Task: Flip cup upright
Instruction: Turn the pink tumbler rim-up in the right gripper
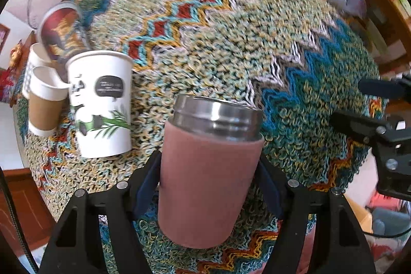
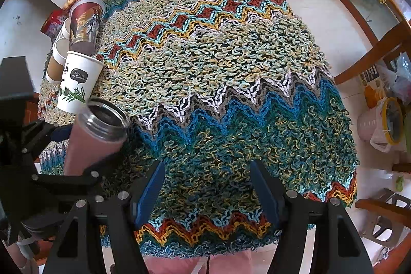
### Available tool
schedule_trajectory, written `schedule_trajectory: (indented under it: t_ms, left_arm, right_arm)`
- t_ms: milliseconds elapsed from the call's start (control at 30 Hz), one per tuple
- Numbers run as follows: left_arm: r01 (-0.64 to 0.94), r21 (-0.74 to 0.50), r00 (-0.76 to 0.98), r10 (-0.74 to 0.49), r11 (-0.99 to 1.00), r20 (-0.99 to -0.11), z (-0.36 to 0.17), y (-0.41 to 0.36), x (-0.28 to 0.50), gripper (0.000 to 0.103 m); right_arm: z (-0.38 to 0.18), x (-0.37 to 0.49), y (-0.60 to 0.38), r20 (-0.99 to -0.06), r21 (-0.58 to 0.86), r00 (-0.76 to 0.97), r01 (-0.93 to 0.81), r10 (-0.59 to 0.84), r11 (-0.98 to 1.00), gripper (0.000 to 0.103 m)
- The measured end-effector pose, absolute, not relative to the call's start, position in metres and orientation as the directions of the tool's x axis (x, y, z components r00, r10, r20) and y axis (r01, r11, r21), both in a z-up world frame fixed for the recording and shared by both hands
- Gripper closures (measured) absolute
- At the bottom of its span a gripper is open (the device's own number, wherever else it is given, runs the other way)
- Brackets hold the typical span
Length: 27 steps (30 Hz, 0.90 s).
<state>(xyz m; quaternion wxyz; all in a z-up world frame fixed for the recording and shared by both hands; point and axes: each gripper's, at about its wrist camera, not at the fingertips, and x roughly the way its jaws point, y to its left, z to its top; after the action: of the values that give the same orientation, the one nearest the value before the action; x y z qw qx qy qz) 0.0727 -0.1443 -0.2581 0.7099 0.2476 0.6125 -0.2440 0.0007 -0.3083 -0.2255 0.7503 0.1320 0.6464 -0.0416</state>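
Observation:
A steel cup with a dusty-pink sleeve (image 1: 208, 171) is held between my left gripper's (image 1: 208, 186) blue pads, open steel mouth up and tilted slightly. In the right wrist view the same cup (image 2: 95, 138) shows at the left, leaning, above the knitted cloth, with the left gripper (image 2: 46, 158) around it. My right gripper (image 2: 206, 186) is open and empty over the near part of the cloth; it also shows at the right edge of the left wrist view (image 1: 359, 104).
A zigzag-patterned knitted cloth (image 2: 218, 73) covers the table. At its far left stand a white panda-print paper cup (image 1: 102, 104), a brown-sleeved paper cup (image 1: 46, 104), another white cup (image 1: 38, 53) and a tall dark red printed cup (image 1: 64, 30). Wooden chairs (image 2: 380, 48) and bags stand at the right.

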Motion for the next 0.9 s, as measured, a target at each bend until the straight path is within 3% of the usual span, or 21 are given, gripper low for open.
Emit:
schedule_trajectory:
  t_ms: [333,700,900]
  left_arm:
    - [0.606,-0.013,0.127,-0.113,0.795,-0.986,-0.25,-0.119,0.064,0.03]
    - [0.623,-0.005,0.068,-0.06,0.782,-0.996,-0.268,-0.145,0.089,0.031]
    - [0.607,-0.011,0.133,-0.115,0.795,-0.984,-0.258,-0.142,0.082,0.031]
  right_arm:
    - [-0.227,0.006,-0.3,-0.982,0.147,0.15,0.206,0.117,0.967,0.034]
    - [-0.229,0.006,-0.302,-0.982,0.151,0.146,0.212,0.121,0.966,0.034]
    - [-0.229,0.002,-0.315,-0.982,0.155,0.146,0.233,0.123,0.96,0.034]
